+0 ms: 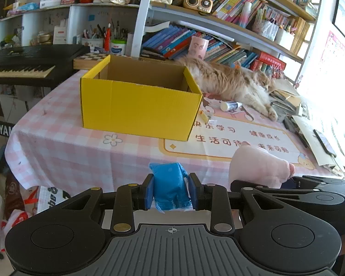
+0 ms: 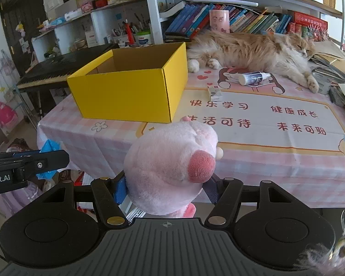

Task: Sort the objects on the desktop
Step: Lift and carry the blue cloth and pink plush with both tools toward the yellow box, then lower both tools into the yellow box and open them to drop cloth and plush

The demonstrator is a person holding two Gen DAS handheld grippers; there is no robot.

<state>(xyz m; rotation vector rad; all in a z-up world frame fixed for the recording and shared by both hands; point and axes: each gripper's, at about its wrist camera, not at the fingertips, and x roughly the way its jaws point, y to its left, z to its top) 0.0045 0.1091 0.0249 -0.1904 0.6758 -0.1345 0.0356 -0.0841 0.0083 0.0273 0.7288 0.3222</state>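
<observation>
Pink plush toy (image 2: pixel 170 168) squishes in the closed right gripper (image 2: pixel 166 189), crinkly blue packet (image 1: pixel 170 187) pinched in the left gripper (image 1: pixel 171 192); both look light, so grab mid-body.

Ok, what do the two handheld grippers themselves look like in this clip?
Both match: the left gripper and right gripper have matte black linkage arms, brass and silver pivot pins, blue finger pads, and a ribbed grey base with a crosshair mark. White "bot.AI" lettering shows on the left one's side.

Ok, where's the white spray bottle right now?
The white spray bottle lies on its side on the table mat, right of the yellow box, just in front of the sleeping cat.
</observation>
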